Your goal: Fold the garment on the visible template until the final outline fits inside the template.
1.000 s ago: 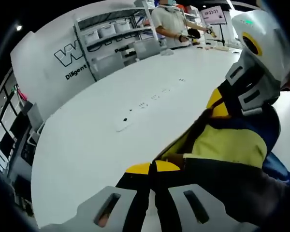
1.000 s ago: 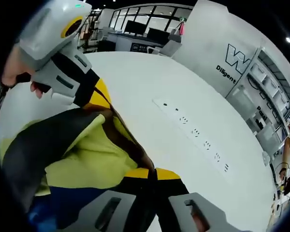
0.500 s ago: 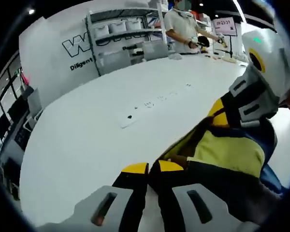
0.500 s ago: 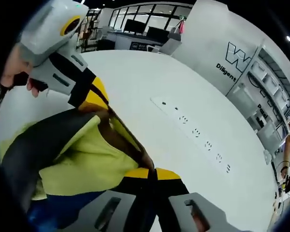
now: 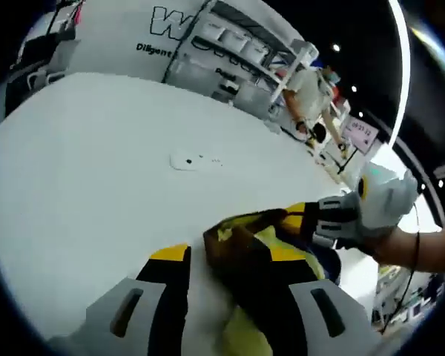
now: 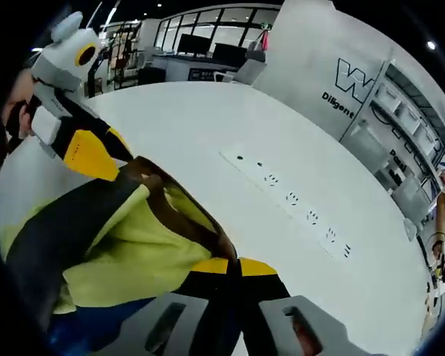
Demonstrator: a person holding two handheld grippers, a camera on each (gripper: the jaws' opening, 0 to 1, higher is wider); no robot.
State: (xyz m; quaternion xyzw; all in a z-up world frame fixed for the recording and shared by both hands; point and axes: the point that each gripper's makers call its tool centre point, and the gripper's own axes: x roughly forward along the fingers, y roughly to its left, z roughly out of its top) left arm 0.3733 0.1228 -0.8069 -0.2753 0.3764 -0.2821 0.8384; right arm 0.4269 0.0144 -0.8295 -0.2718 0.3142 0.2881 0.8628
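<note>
Right gripper (image 6: pixel 232 268) pinches the yellow-and-dark garment (image 6: pixel 126 237) on the white table (image 6: pixel 208 126); left gripper (image 5: pixel 224 256) spread open beside it.

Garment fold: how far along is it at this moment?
Early to mid fold. Done: nothing finished; no flat folded outline or template can be made out. In hand: the right gripper is shut on the garment, held bunched above the white table; the left gripper has cloth at its open fingers. Left: laying it flat and completing the folds.

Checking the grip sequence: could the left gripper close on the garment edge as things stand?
Probably yes: the left gripper looks open, with the garment edge already between its jaws and nothing in the way.
</note>
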